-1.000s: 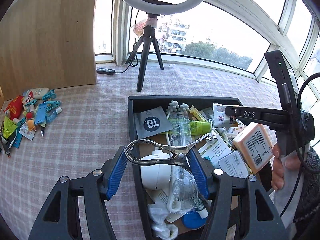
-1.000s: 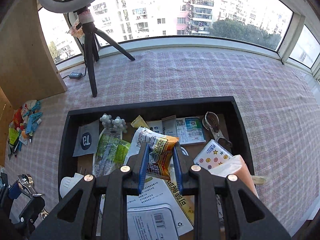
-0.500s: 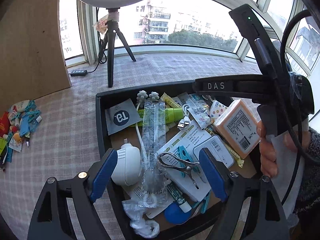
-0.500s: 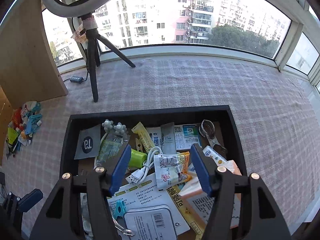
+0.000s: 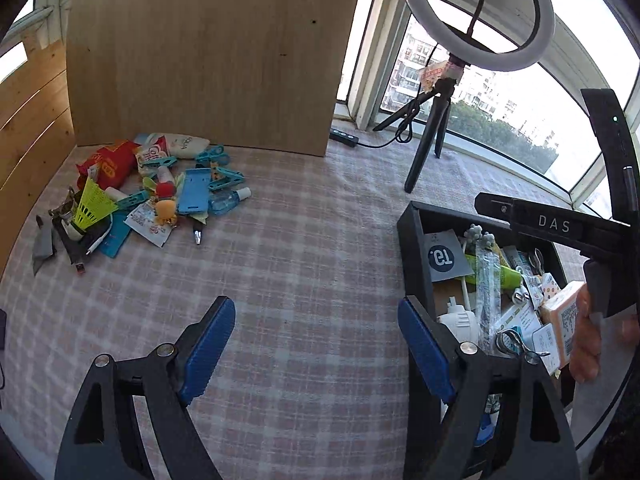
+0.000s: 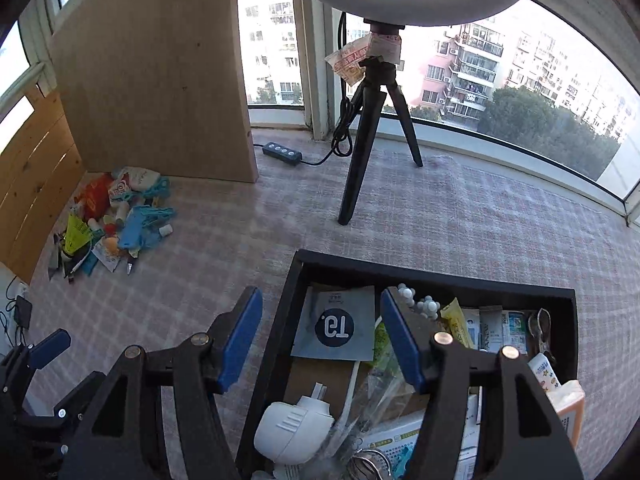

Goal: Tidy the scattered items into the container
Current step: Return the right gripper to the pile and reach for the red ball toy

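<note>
The black container (image 6: 400,270) holds a grey sachet (image 6: 338,326), a white plug (image 6: 292,428), a green tube (image 5: 506,278), a metal clip (image 5: 510,338) and several packets. A pile of scattered items (image 5: 160,196) lies at the far left by a wooden board; the right wrist view shows the same pile (image 6: 116,216). My left gripper (image 5: 316,340) is open and empty over the checked cloth, left of the container (image 5: 410,228). My right gripper (image 6: 320,336) is open and empty, its fingers straddling the container's left wall. A hand (image 5: 586,344) holds its handle.
A ring light on a black tripod (image 6: 360,160) stands behind the container, its cable running to a power strip (image 6: 282,152). An upright wooden board (image 6: 160,68) backs the pile, with wooden slats (image 5: 28,120) at the far left. Windows close off the rear.
Both grippers opened: the left let the metal clip drop into the container, the right let go of a snack packet. Both then swung left, towards the pile.
</note>
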A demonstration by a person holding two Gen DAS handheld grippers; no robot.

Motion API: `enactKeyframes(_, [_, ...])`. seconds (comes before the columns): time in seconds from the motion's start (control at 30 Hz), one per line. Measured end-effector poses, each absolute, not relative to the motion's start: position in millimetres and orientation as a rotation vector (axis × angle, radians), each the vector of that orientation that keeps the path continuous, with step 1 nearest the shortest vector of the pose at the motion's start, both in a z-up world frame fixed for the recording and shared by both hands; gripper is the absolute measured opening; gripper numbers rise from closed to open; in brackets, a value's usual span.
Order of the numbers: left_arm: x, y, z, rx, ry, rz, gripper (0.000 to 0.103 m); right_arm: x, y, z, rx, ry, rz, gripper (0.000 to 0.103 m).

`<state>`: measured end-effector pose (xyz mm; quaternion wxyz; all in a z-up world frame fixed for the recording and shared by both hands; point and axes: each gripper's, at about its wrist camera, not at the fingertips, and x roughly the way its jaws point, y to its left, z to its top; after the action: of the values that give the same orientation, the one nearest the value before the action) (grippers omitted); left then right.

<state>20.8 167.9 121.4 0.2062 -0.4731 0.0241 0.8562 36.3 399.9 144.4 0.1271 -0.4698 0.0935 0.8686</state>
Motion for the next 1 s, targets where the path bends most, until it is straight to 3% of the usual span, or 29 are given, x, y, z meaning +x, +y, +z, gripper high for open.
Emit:
enactKeyframes(0.43, [-47,18,110,-1.433,-0.082,2.64,0.083,-48,276,121,-1.549,0.095,2.707,0.061])
enactKeyframes(1.0, [-109,-72,72,-1.53,0.026,2.707,0.083,-115,198,98,-1.686,0.054,2.807,0.061])
